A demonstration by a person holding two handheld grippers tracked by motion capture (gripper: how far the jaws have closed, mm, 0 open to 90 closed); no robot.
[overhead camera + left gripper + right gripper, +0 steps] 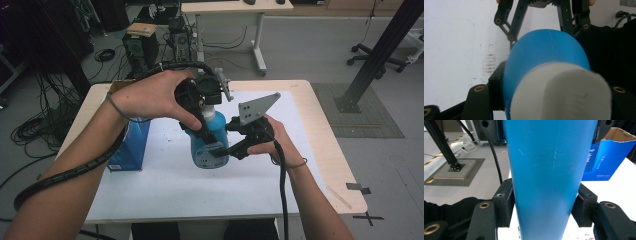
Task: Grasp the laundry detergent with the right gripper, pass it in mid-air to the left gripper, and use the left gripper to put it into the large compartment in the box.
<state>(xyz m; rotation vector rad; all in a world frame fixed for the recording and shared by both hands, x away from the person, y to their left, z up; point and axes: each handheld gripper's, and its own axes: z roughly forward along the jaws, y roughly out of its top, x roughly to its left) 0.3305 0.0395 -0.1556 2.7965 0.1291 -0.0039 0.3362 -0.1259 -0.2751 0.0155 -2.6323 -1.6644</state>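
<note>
A blue plastic bottle (201, 156) with a white cap (564, 92) stands upright over the white mat (160, 185). My left gripper (202, 112) comes down from above and is shut on the bottle's top, just under the cap. In the left gripper view (556, 93) the cap and the blue shoulder (544, 50) sit between its jaws. My right gripper (220, 150) comes in from the right and is shut on the lower body. Its two pads press both sides of the blue wall (546, 170) in the right gripper view (544, 207).
An open blue carton (131, 145) stands at the left of the mat, also seen behind the bottle (606, 160). The wooden table (327, 135) borders the mat. A black frame post (380, 50), a desk and floor cables lie beyond.
</note>
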